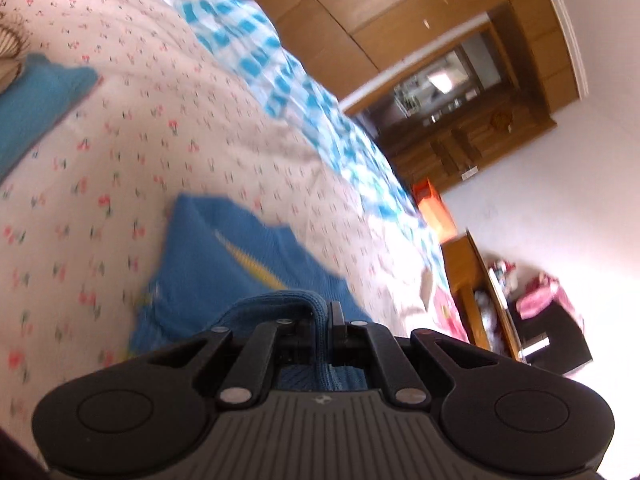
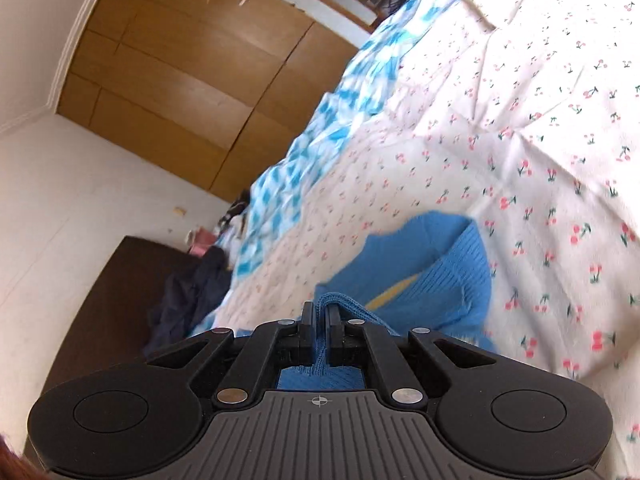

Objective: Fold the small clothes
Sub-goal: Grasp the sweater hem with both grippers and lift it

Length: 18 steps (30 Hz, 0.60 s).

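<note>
A small blue knitted garment (image 1: 224, 256) with a yellow stripe hangs over the bed's cherry-print sheet (image 1: 160, 120). My left gripper (image 1: 322, 312) is shut on a ribbed edge of it, the knit bunched between the black fingers. In the right wrist view the same blue garment (image 2: 436, 264) drapes ahead and to the right, lifted off the cherry-print sheet (image 2: 520, 120). My right gripper (image 2: 320, 312) is shut on another ribbed edge of it. Both views are tilted and blurred.
Another blue cloth (image 1: 36, 100) lies at the left on the sheet. A blue-checked blanket (image 1: 280, 64) runs along the bed's far side. Wooden wardrobes (image 2: 180, 72), a dark garment (image 2: 192, 292) on a dark low surface, an orange box (image 1: 434, 208) and a wooden cabinet (image 1: 472, 272) surround the bed.
</note>
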{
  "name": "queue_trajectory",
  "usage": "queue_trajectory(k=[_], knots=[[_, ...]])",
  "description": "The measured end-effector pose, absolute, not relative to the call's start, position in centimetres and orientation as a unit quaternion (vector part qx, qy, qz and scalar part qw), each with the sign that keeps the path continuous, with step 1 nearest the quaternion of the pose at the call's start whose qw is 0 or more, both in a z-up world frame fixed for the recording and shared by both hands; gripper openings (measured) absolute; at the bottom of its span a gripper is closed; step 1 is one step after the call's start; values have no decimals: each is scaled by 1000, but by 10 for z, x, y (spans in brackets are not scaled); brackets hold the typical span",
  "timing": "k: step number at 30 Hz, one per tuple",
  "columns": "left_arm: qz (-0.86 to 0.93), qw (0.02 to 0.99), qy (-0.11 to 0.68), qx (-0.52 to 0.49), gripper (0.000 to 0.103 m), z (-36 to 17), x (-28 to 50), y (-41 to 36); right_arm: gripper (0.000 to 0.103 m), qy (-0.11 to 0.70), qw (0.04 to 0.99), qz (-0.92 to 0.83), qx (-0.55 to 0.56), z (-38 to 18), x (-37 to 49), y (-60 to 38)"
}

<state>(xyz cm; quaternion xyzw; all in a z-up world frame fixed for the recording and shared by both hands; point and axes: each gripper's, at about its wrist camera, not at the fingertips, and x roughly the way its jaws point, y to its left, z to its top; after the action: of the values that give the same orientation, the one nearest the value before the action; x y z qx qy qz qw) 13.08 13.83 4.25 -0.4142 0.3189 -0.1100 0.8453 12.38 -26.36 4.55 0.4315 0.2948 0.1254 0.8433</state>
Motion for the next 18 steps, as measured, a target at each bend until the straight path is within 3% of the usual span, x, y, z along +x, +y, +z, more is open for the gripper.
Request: queue_trajectory(k=[9,14,18], knots=[[-2,849,352,-395,10,-26,204,152,5,315,857,18,407,-9,178,-274],[-10,858,338,-387,10,-19,210,150,5,321,858,31,400,-11,182,-276],[3,844,347,-408,11,-24,211,156,13,330,853,26,403,-13,186,-275]])
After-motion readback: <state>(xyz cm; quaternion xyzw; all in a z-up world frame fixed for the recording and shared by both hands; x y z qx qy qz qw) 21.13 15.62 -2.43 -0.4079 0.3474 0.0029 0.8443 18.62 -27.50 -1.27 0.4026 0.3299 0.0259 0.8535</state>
